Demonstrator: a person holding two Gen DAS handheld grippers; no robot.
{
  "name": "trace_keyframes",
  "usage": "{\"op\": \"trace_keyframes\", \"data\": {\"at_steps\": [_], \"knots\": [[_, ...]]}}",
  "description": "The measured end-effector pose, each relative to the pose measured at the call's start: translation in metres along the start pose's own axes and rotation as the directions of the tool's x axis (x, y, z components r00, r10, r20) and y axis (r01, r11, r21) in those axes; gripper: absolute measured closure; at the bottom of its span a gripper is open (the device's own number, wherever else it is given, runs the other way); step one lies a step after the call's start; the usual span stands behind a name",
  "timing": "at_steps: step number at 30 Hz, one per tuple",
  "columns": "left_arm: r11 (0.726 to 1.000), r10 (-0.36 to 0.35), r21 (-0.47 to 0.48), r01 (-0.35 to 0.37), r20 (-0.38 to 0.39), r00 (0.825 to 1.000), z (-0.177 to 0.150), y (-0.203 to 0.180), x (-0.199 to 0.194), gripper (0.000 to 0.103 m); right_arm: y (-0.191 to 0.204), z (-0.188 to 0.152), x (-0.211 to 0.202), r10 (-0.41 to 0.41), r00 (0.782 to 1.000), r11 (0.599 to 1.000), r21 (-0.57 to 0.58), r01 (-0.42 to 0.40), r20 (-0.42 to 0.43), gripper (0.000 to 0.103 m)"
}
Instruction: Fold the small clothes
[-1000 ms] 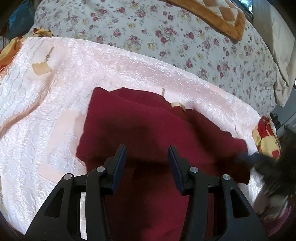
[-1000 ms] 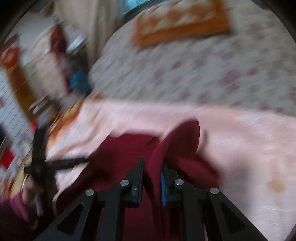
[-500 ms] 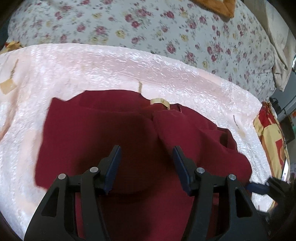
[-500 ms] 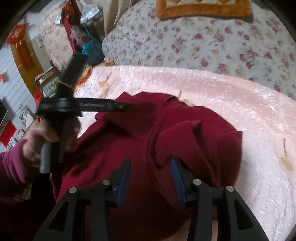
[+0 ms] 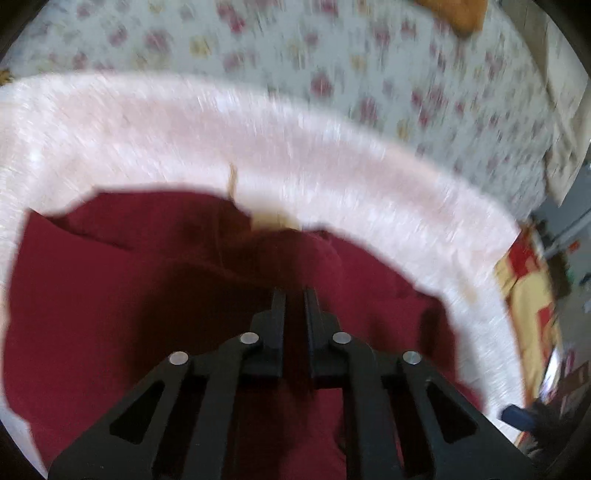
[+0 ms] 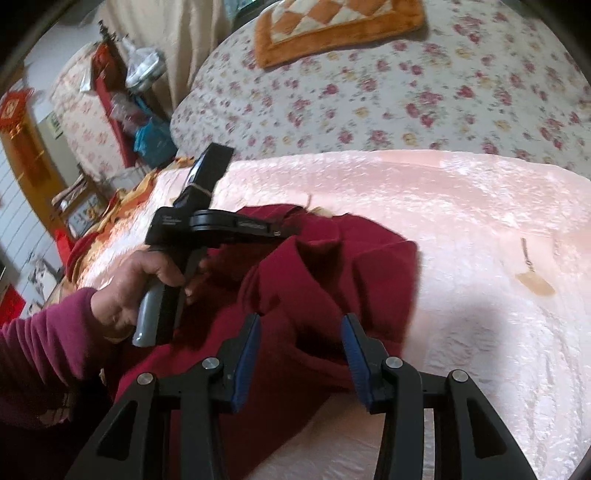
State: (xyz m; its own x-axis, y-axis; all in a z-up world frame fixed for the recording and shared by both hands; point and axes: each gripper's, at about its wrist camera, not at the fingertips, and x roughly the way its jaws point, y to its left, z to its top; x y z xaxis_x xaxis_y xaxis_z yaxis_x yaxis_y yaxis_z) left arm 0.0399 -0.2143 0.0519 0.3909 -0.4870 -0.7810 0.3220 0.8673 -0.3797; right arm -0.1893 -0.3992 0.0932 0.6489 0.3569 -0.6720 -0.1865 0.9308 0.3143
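A dark red garment (image 5: 110,295) lies rumpled on a pale pink quilted cover (image 5: 295,155); it also shows in the right wrist view (image 6: 332,266). My left gripper (image 5: 294,295) is shut on a fold of the red garment near its middle; in the right wrist view the left gripper (image 6: 284,232) reaches in from the left, held by a hand. My right gripper (image 6: 300,325) is open and empty, hovering just above the garment's near right part.
The pink cover (image 6: 461,206) lies over a floral bedspread (image 6: 406,92) with an orange checked mat (image 6: 332,26) at the back. Cluttered furniture (image 6: 122,92) stands to the left of the bed. A yellow and red cloth (image 5: 532,295) shows at the right edge.
My left gripper has closed on a fold of the red garment. My right gripper let go of the garment and stays open. The left wrist view is blurred by motion.
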Motion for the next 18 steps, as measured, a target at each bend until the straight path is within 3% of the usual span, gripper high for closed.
{"op": "trace_keyframes", "data": {"at_steps": [2,6,7,9,11,13,14,15,16,17,18], "knots": [[1.000,0.007,-0.018,-0.004,0.143,0.990,0.007,0.011,-0.046,0.096,-0.006,0.002,-0.002,-0.036,0.999,0.999,0.017,0.035,0.016,0.060],[0.997,0.064,-0.062,-0.048,0.280,0.958,0.000,0.044,-0.105,0.096,-0.020,0.005,0.004,-0.097,0.995,0.993,0.063,0.096,0.017,0.058],[0.995,0.089,-0.069,-0.072,0.288,0.954,-0.006,0.055,-0.110,0.096,-0.024,0.005,0.008,-0.109,0.994,0.991,0.077,0.109,0.006,0.058],[0.994,0.102,-0.072,-0.087,0.246,0.964,-0.012,0.067,-0.106,0.096,-0.032,0.008,0.020,-0.140,0.990,0.985,0.097,0.142,-0.029,0.058],[0.996,0.070,-0.072,-0.058,0.174,0.982,-0.016,0.072,-0.093,0.096,-0.038,0.009,0.027,-0.142,0.989,0.981,0.130,0.147,-0.044,0.058],[0.996,0.045,-0.079,-0.034,0.136,0.990,-0.019,0.068,-0.081,0.095,-0.040,0.010,0.027,-0.109,0.993,0.980,0.166,0.113,-0.036,0.057],[0.997,0.033,-0.079,-0.024,0.123,0.992,-0.019,0.065,-0.078,0.090,-0.039,0.010,0.027,-0.100,0.995,0.979,0.174,0.104,-0.030,0.057],[0.997,0.014,-0.077,-0.007,0.099,0.995,-0.018,0.059,-0.070,0.073,-0.037,0.011,0.026,-0.099,0.995,0.980,0.172,0.101,-0.023,0.057],[0.997,-0.005,-0.076,0.010,0.074,0.997,-0.017,0.052,-0.062,0.043,-0.035,0.010,0.025,-0.101,0.995,0.981,0.167,0.103,-0.021,0.057],[0.996,-0.025,-0.081,0.029,0.056,0.998,-0.017,0.046,-0.053,0.034,-0.033,0.010,0.024,-0.102,0.995,0.981,0.162,0.104,-0.022,0.057],[0.995,-0.036,-0.089,0.041,0.055,0.998,-0.018,0.040,-0.047,0.030,-0.031,0.009,0.023,-0.101,0.995,0.982,0.161,0.103,-0.024,0.057]]}}
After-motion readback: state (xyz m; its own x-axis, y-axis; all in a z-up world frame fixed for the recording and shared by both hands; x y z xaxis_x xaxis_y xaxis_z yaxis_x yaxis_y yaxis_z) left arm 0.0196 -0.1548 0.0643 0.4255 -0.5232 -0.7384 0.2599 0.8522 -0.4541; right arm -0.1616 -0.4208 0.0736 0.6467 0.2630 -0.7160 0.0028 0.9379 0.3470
